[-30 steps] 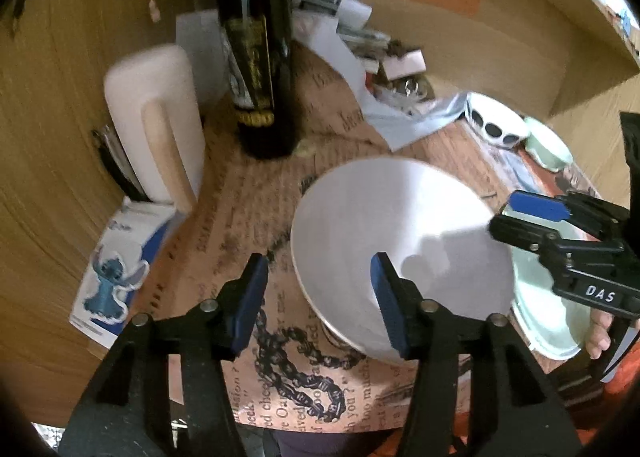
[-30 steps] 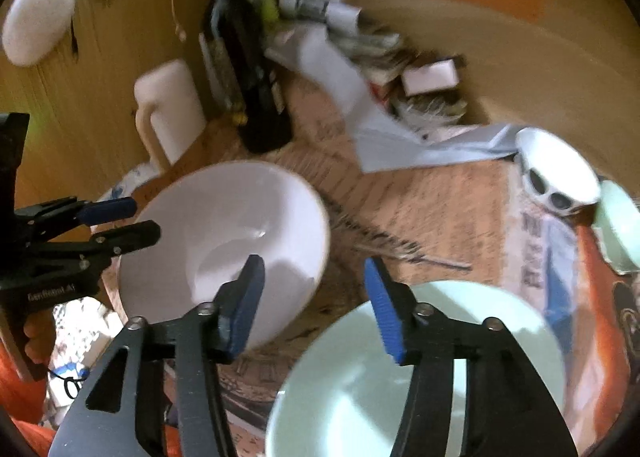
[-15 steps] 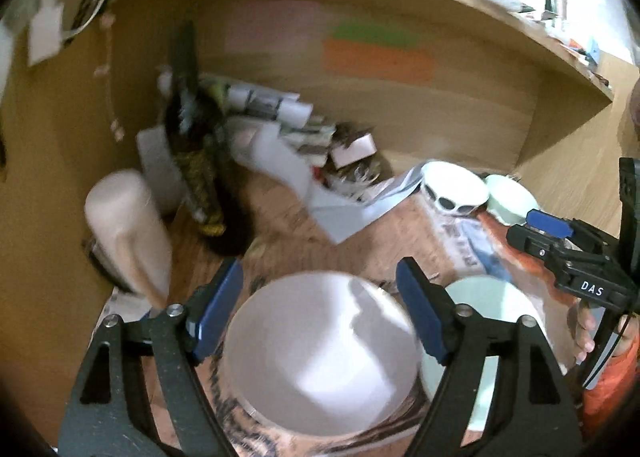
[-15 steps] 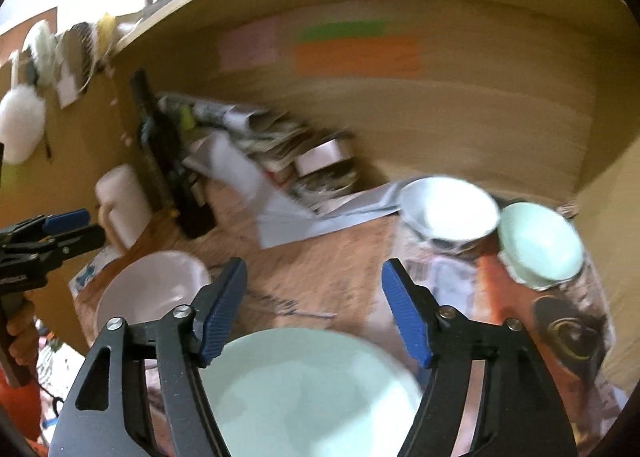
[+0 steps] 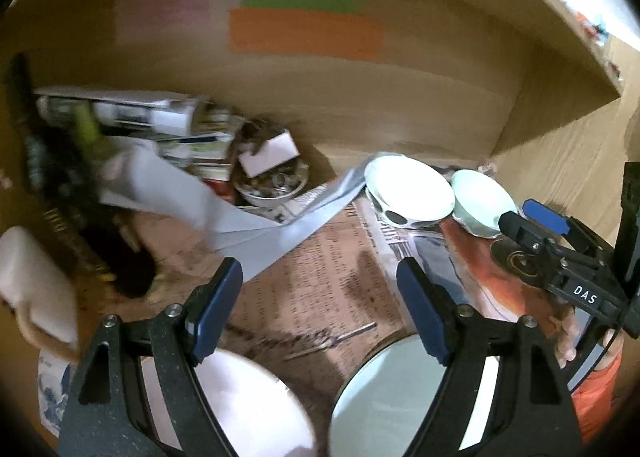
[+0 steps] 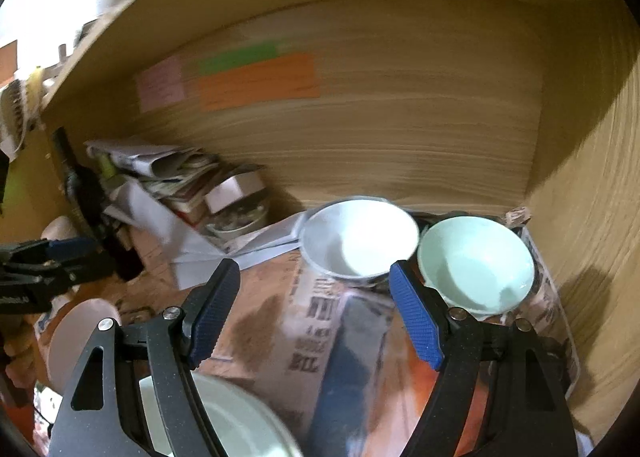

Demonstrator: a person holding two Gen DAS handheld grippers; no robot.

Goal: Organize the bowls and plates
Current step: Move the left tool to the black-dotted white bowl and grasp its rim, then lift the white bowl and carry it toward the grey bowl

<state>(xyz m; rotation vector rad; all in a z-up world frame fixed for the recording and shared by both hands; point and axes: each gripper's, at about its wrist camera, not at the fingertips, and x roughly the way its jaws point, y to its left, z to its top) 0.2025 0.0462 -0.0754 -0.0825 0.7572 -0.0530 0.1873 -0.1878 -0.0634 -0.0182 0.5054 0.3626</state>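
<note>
"DAS" on right tongs (image 5: 536, 217)

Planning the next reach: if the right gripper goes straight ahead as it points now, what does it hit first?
Probably the white bowl standing beside the pale green bowl; nothing sits between the open right gripper and it, though depth is unclear.

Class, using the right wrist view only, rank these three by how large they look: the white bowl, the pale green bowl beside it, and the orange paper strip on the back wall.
1. White bowl and pale green bowl: too alike to rank.
2. Orange paper strip, smallest, though it sits farther back, so its true size is unsure.
</note>
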